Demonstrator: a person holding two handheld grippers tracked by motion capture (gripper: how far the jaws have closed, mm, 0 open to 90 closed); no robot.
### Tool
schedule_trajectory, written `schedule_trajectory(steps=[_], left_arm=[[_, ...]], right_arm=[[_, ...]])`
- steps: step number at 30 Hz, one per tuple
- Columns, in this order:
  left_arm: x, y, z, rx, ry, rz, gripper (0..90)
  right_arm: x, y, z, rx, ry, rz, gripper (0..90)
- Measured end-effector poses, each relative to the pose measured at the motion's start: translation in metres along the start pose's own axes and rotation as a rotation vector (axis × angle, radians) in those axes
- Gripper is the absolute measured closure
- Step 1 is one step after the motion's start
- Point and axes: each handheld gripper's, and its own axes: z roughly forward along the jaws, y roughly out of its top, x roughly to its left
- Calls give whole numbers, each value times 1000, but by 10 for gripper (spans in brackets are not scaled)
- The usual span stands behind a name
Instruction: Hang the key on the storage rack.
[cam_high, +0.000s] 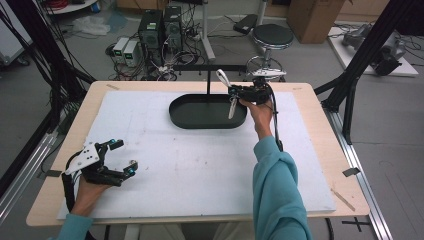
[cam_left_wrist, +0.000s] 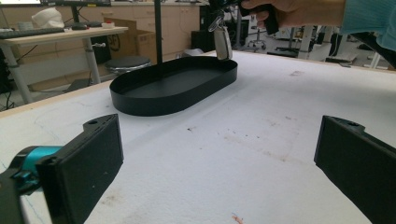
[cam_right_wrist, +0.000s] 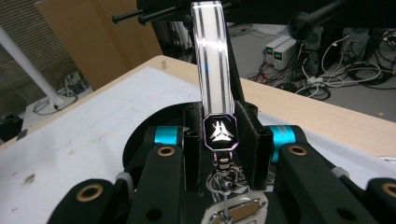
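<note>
A keychain (cam_right_wrist: 212, 56) with a white striped strap, a dark emblem tag and a metal ring is clamped between the jaws of my right gripper (cam_right_wrist: 219, 112). In the high view, that right gripper (cam_high: 231, 92) hovers over the right end of a black oval tray (cam_high: 175, 107). The keychain's (cam_high: 233, 107) lower piece dangles above the tray's inside. My left gripper (cam_high: 125, 155) rests at the front left of the white mat, open with nothing between its fingers (cam_left_wrist: 93, 154). From the left gripper view, the tray (cam_left_wrist: 140, 100) lies ahead and the keychain (cam_left_wrist: 223, 39) hangs over its far end.
A white mat (cam_high: 200, 170) covers most of the wooden table. A thin black post (cam_high: 208, 82) rises behind the tray. Beyond the table's far edge stand a stool (cam_high: 271, 36), computer towers (cam_high: 160, 27) and cables on the floor.
</note>
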Motion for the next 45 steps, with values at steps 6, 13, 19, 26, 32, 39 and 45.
schedule_trajectory(steps=[6, 13, 19, 26, 32, 39, 45], left_arm=[[-1, 0, 0, 2, -2, 3, 17], [0, 0, 0, 2, -1, -1, 17], [0, 0, 0, 0, -3, -5, 17], [1, -2, 0, 8, -1, -15, 17], [2, -7, -1, 1, 12, -28, 17], [4, -10, -4, -25, 30, -43, 17], [2, -14, -6, -59, 36, -53, 17]], right_arm=[[1, -3, 6, 4, -10, 21, 737], [0, -4, 9, 0, -35, 22, 717], [0, -5, 10, 19, -63, 7, 683], [3, -3, 8, 30, -75, -23, 630], [15, 1, 2, 41, -90, -48, 328], [46, -9, -23, -22, -95, -80, 103], [70, -23, -58, -72, -93, -170, 9]])
